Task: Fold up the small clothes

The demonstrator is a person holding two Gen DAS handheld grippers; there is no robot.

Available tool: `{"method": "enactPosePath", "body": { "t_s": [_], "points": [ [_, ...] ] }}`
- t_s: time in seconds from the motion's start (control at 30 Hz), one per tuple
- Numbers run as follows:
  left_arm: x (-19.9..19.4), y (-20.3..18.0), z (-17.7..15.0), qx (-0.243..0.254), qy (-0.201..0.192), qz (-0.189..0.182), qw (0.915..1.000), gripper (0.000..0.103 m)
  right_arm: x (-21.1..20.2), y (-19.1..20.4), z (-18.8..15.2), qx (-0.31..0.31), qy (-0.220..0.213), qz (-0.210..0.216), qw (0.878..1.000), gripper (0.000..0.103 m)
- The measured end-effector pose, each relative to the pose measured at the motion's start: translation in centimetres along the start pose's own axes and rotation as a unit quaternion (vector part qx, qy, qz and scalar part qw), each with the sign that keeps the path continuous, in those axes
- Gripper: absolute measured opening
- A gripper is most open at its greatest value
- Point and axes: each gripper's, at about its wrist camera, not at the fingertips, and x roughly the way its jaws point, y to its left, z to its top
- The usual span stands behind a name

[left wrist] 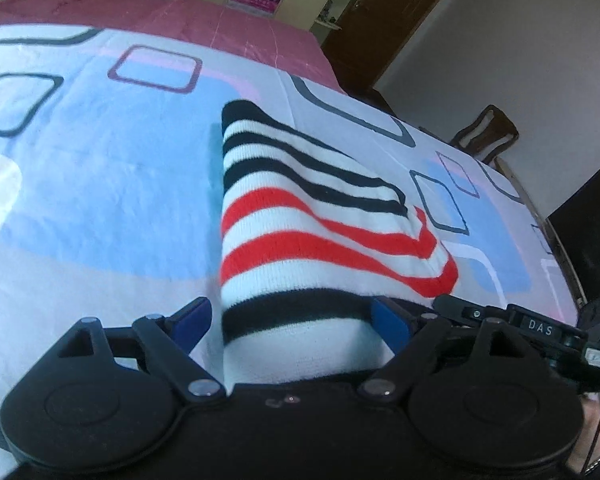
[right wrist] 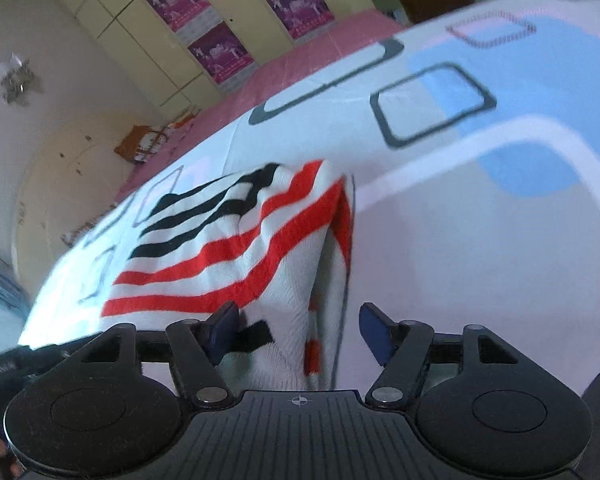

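**Sweater folded on the bed, both grippers letting go**

Sweater (left wrist: pixel 308 216) lies folded in a striped block on the bedsheet (left wrist: pixel 100 184), and I read the step in hand as releasing the fold just laid. To do that well I would draw both tools straight back along their own line, low and slow, so no pad drags the knit and pulls the top layer open. A lift too early, with cloth between the pads, could flip the near hem.

Nearest to me on the left, the left gripper (left wrist: pixel 296 326) stands wide open. Its blue pads (left wrist: pixel 194 318) flank the near black-striped edge of the sweater, and the cloth runs between them right up to the gripper body. The left pad sits just clear of the fabric edge; whether the right pad touches it I cannot tell.

On the right, the right gripper (right wrist: pixel 300 330) is also open, its jaws parted with the sweater's (right wrist: pixel 228 248) near corner lying between them. The left pad is just beside, perhaps brushing, a black stripe; the right pad is apart from the cloth, over bare sheet.

Farther off, the fold's loose corner looks slightly raised and may want a pat flat. Beyond it the pink cover (left wrist: pixel 180 16) is bare.
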Motion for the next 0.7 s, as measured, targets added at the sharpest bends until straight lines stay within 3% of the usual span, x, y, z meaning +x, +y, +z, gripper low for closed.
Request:
{"method": "enactPosePath", "body": {
  "t_s": [0.27, 0.37, 0.4, 0.43, 0.5, 0.7],
  "points": [
    [2.3, 1.1, -0.4, -0.046, 0.021, -0.046, 0.9976, 0.089, 0.9, -0.1, 0.1, 0.001, 0.005, 0.032, 0.999, 0.066],
    [2.6, 0.9, -0.4, -0.042, 0.015, -0.046, 0.9979, 0.087, 1.1, -0.3, 0.2, 0.005, 0.006, 0.041, 0.999, 0.066],
    [2.6, 0.8, -0.4, -0.043, 0.013, -0.046, 0.9980, 0.085, 1.1, -0.3, 0.3, 0.003, 0.008, 0.041, 0.999, 0.064],
    [2.4, 0.8, -0.5, -0.043, 0.011, -0.045, 0.9980, 0.084, 1.1, -0.3, 0.3, 0.004, 0.013, 0.043, 0.999, 0.053],
    [2.1, 0.8, -0.6, -0.042, 0.007, -0.046, 0.9980, 0.080, 1.0, -0.6, 0.3, 0.017, 0.020, 0.054, 0.998, 0.047],
    [2.4, 0.3, -0.5, -0.032, 0.000, -0.034, 0.9989, 0.078, 1.2, -0.9, 0.4, 0.005, 0.018, 0.056, 0.998, 0.046]
  ]
}}
